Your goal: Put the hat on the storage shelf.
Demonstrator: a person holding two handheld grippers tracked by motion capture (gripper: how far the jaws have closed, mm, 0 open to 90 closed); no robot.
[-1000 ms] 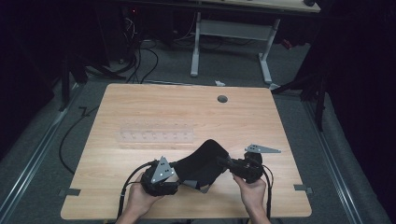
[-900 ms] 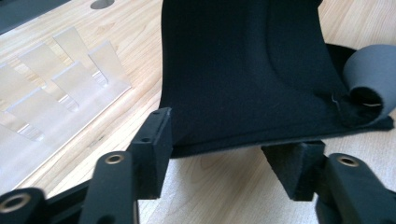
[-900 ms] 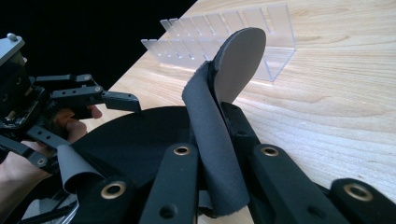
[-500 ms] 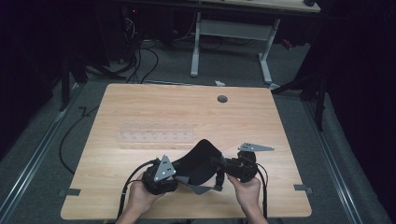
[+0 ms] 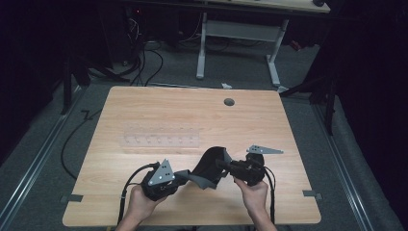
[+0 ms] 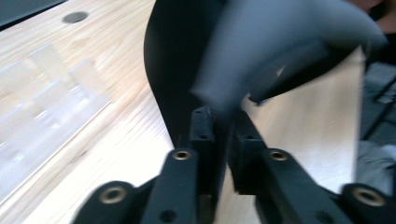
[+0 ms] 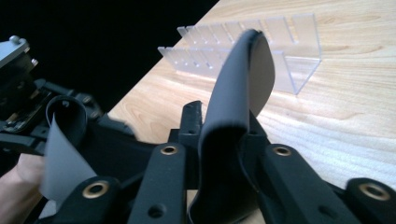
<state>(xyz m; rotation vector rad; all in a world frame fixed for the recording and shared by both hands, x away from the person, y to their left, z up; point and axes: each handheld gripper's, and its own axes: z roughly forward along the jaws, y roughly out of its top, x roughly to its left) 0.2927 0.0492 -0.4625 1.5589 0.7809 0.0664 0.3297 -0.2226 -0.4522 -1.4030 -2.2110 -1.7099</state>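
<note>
Near the table's (image 5: 144, 115) front edge, the left gripper (image 6: 219, 130) is clamping a lower flap of the black flexible sheet (image 5: 211, 166), its jaws having just been closing on it. The right gripper (image 7: 224, 135) is pinching a folded edge, its jaws having just been easing apart. The sheet is arching between both grippers, long axis running left to right, with the clear slotted rack (image 5: 161, 141) lying beyond.

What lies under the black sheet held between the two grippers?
Bare wooden table shows under the lifted, curled black sheet. The clear rack sits apart, behind it. The tabletop directly beneath the fold is hidden.
</note>
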